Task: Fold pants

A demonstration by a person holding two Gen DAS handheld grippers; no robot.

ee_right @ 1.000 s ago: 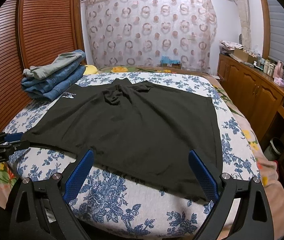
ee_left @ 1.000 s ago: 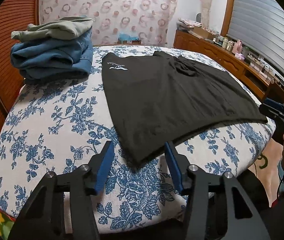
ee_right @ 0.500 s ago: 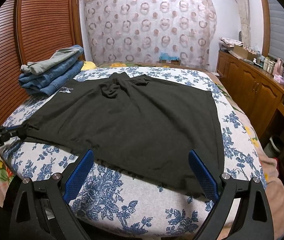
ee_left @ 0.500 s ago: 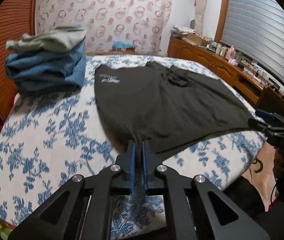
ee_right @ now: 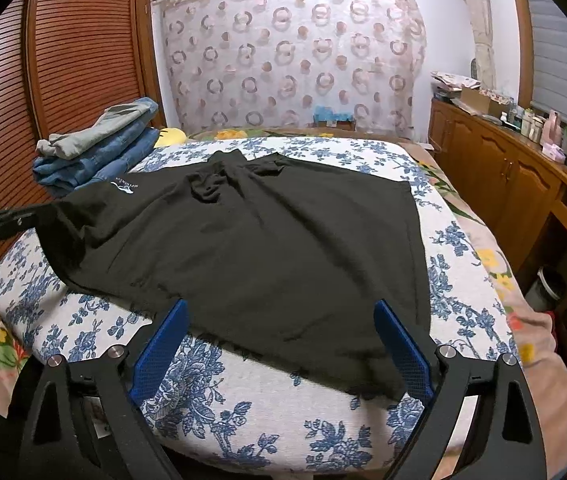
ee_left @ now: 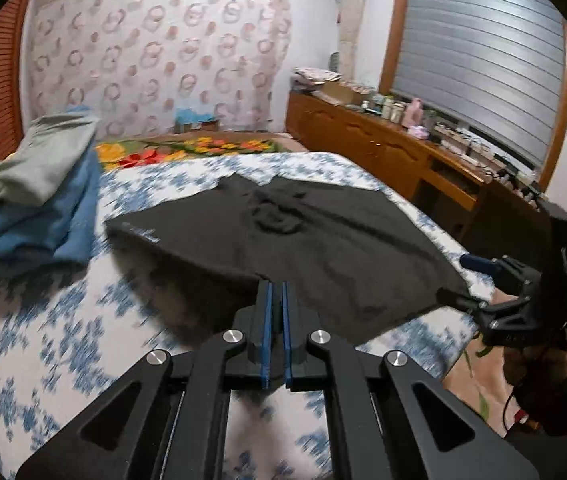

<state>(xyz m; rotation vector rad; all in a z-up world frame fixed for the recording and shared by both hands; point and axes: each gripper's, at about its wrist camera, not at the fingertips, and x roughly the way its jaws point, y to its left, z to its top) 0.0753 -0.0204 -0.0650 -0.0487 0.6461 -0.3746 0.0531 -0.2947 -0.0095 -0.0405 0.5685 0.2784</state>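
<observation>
The black pants (ee_right: 243, 248) lie spread across the flowered bed (ee_right: 267, 432), waist end toward the far curtain, beside a stack of folded clothes (ee_right: 99, 152). The left gripper (ee_left: 275, 300) is clenched on the near left corner of the pants and lifts it clear of the bed, apparently so that edge can be carried over for a fold. The right gripper (ee_right: 279, 344) hangs released, its blue pads straddling the near right hem without touching, probably lining up for its own pinch. A second ago the left gripper was spread wide over the corner; half a second ago it had clamped shut; now the corner is raised and the cloth drawn taut, while the right gripper has edged slightly closer.
</observation>
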